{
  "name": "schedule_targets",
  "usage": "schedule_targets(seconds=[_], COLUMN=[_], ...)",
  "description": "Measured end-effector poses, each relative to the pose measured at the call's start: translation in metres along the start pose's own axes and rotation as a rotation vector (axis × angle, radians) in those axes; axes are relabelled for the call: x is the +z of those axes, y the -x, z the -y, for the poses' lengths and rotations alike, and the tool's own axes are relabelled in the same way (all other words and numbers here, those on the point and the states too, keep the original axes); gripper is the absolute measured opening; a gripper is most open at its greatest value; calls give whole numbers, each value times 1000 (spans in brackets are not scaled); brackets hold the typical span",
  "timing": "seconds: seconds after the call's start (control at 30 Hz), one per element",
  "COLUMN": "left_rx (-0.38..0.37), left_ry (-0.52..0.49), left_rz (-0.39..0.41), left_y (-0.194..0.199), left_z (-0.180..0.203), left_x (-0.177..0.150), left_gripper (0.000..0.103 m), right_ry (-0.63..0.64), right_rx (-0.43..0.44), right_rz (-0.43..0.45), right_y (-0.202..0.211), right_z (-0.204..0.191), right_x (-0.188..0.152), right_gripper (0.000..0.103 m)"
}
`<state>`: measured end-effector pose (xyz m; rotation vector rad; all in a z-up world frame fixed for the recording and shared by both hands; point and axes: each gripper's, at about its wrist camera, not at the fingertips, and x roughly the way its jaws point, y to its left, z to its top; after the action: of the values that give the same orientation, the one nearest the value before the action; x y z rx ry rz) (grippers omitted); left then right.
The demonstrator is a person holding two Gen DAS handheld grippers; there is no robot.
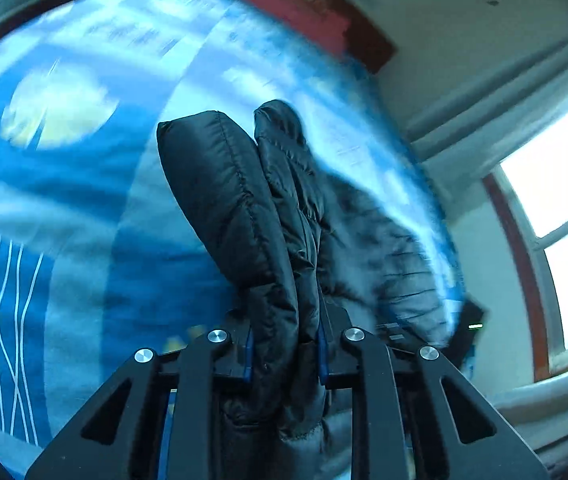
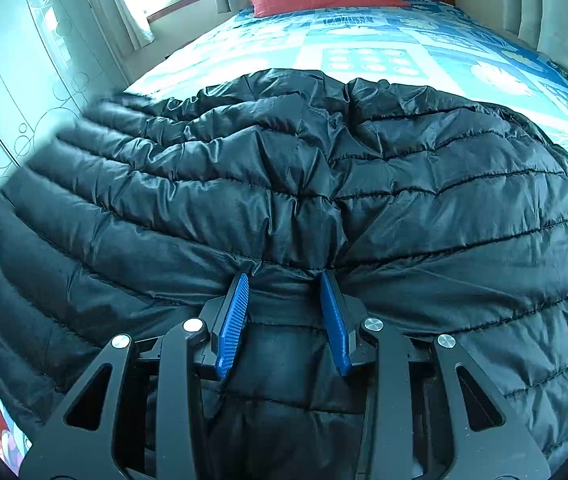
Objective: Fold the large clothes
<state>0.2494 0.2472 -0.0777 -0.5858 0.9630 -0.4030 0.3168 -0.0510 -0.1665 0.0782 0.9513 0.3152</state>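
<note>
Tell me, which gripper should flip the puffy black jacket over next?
Probably the left gripper: it is shut on a raised fold of the black quilted jacket. The right gripper pins bunched fabric low on the blue patterned bedspread.

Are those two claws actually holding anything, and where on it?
Both grip the black quilted puffer jacket. The left gripper pinches a doubled padded fold; the right gripper clamps a bunched edge nearest the camera.
</note>
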Motion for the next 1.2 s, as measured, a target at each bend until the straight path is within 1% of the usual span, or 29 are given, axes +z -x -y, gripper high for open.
schedule_targets(seconds=[0.07,0.13,0.23,0.27,0.3,0.33,0.37,0.47,0.5,0.63,0.67,0.83,0.97,1.07,1.13,1.2], left_rx=[-11,3,6,5,8,15,25,31,33,39,42,72,97,130,148,147], left_ry=[-47,-121,-189,-205,-231,-256,-285,-331,-355,-422,-432,-459,-457,-478,-496,-498], left_rz=[13,23,26,25,22,19,12,-11,-24,-87,-104,-174,-217,-212,-203,-185], left_y=[7,9,1,-2,-7,-13,-23,-45,-58,-110,-125,-189,-233,-246,-245,-240], left_z=[30,72,123,135,152,166,187,222,238,278,287,307,308,314,320,324], left_x=[3,4,4,4,3,-1,-2,-9,-11,-25,-30,-58,-83,-96,-100,-100], left_gripper=[21,21,21,21,21,21,21,21,21,21,21,21,21,21,21,23], right_ry=[-17,-30,-13,-11,-17,-23,-34,-64,-73,-121,-133,-203,-244,-273,-288,-294], right_rx=[19,35,19,13,10,8,2,-34,-49,-91,-101,-150,-172,-173,-166,-161], right_rz=[15,52,107,123,132,135,138,145,148,147,148,150,137,126,121,121], right_y=[11,31,62,75,86,93,102,124,131,151,155,175,177,176,174,173], right_z=[4,10,21,29,38,44,55,84,95,132,141,186,213,226,230,232], right_x=[1,1,3,2,1,-1,-4,-15,-19,-39,-42,-61,-70,-77,-77,-77], right_gripper=[37,37,38,40,45,46,46,46,46,46,46,46,46,46,46,46])
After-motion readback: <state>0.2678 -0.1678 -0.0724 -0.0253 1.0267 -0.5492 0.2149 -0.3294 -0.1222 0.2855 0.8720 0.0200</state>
